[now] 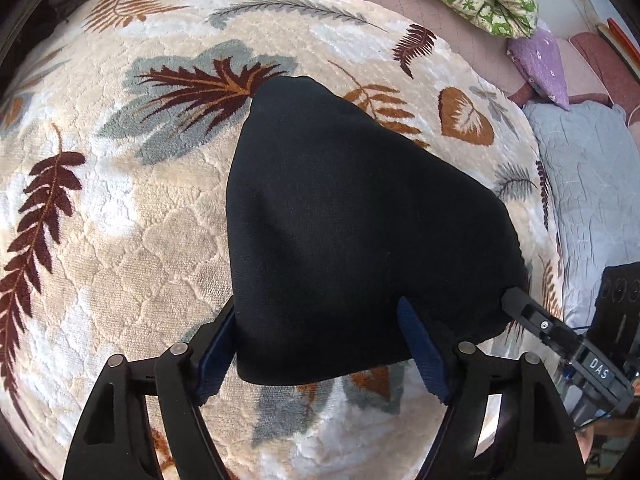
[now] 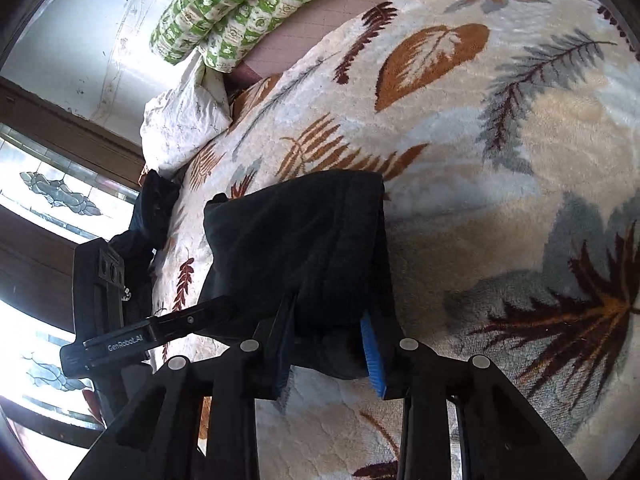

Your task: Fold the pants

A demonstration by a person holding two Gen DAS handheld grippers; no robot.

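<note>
— On the bed, where are the pants?
— Black pants, folded into a thick bundle, rest on the leaf-patterned blanket, near edge raised.
— Left tongs?
— Jaws straddle the bundle's near edge; whether the blue pads press the cloth cannot be determined.
— Right tongs?
— Clamped on the pants' near edge, fabric bunched between the blue pads.
— Surroundings?
— Green floral quilt and white pillow beyond the blanket.
</note>
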